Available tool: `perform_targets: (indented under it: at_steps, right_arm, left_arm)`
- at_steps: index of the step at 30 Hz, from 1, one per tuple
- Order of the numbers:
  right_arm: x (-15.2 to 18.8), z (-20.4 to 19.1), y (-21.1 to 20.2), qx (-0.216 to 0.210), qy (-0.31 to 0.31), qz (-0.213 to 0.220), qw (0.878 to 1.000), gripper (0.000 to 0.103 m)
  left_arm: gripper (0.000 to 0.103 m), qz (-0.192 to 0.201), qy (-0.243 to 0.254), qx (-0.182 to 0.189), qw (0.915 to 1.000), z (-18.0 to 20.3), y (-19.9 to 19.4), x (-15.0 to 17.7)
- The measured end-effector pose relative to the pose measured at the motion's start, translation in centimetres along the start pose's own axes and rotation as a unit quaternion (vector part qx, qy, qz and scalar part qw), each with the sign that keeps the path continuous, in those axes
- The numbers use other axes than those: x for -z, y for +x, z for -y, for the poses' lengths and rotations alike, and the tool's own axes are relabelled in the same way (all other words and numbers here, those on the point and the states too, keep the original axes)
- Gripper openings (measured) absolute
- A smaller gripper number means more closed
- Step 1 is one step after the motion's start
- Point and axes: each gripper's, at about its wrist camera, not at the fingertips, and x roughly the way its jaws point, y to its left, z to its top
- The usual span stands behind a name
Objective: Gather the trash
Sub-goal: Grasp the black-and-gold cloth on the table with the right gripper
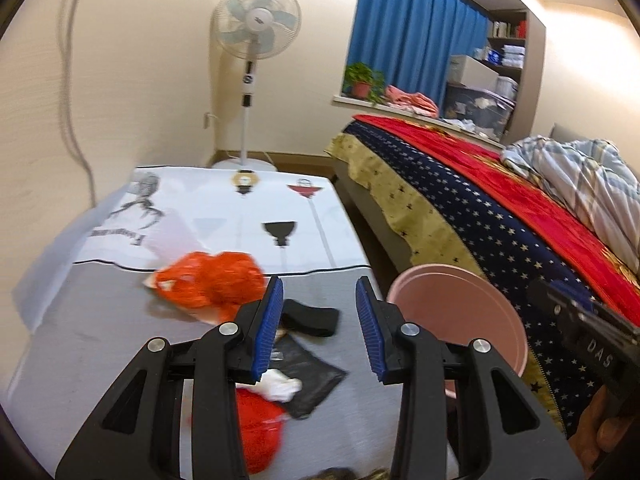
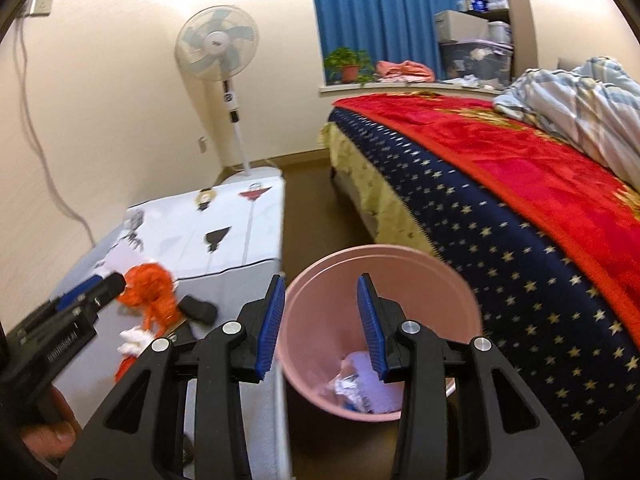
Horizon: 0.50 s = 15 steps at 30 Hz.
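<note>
On the grey-clothed table (image 1: pixel 100 360) lie an orange plastic bag (image 1: pixel 208 284), a crumpled white tissue (image 1: pixel 280 386), a black bag (image 1: pixel 308 380), a black band (image 1: pixel 312 316) and a red wrapper (image 1: pixel 256 428). My left gripper (image 1: pixel 319 282) hovers over them, open with nothing between its blue pads. In the right wrist view it shows as the left gripper (image 2: pixel 100 288) beside the orange bag (image 2: pixel 150 292). A pink bin (image 2: pixel 384 320) stands on the floor beside the table with crumpled trash (image 2: pixel 356 384) at its bottom. My right gripper (image 2: pixel 320 280) is open and empty above the bin's near rim.
A bed (image 2: pixel 500 184) with a red and star-patterned blanket runs along the right, close behind the bin. A standing fan (image 1: pixel 256 24) is in the far corner past the table. A narrow strip of brown floor (image 2: pixel 308 208) separates table and bed.
</note>
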Motion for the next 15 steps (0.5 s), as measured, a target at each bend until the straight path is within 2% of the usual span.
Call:
perform_targets:
  at_steps: [6, 11, 15]
  right_arm:
    - [2.5, -3.1, 0.0, -0.049, -0.024, -0.027, 0.998, 0.039]
    - [5.5, -6.1, 0.4, -0.11, -0.051, -0.077, 0.99, 0.039]
    - [7.1, -7.4, 1.2, -0.135, -0.064, -0.118, 0.982, 0.039]
  left_arm:
    - [0.038, 0.011, -0.015, -0.029, 0.9994, -3.2, -2.4, -0.2]
    - [0.038, 0.016, -0.037, -0.049, 0.998, -5.4, -4.1, -0.1]
    - [0.038, 0.019, -0.05, -0.06, 0.9968, -6.8, -5.0, 0.0]
